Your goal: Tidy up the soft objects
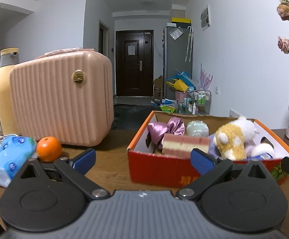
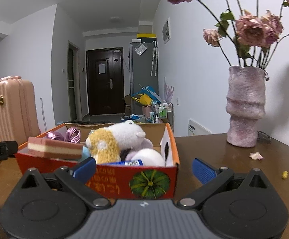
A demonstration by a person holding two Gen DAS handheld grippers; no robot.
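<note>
From your left wrist view, the left gripper hangs with its blue pads spread wide and nothing between them, low over a brown table; just ahead to the right sits a red and orange cardboard box already holding soft things: a pink and cream layered sponge, a purple satin scrunchie, a yellow and white plush toy; to the left, outside the box, a blue soft pack of tissues lies on the table touching an orange, with a ribbed pink case behind them. The tissue pack is probably the piece left to stow; expect it to be light and squashy with a slick wrapper, so pinch it across its narrow middle (not a corner, which would likely crumple and slip). From your right wrist view, the right gripper is likewise spread and empty, facing the box's front wall; the sponge overhangs the left rim, the plush toy fills the centre, and a pink vase of dried roses stands well apart on the right; the vase looks fragile, so swing clear of it.
</note>
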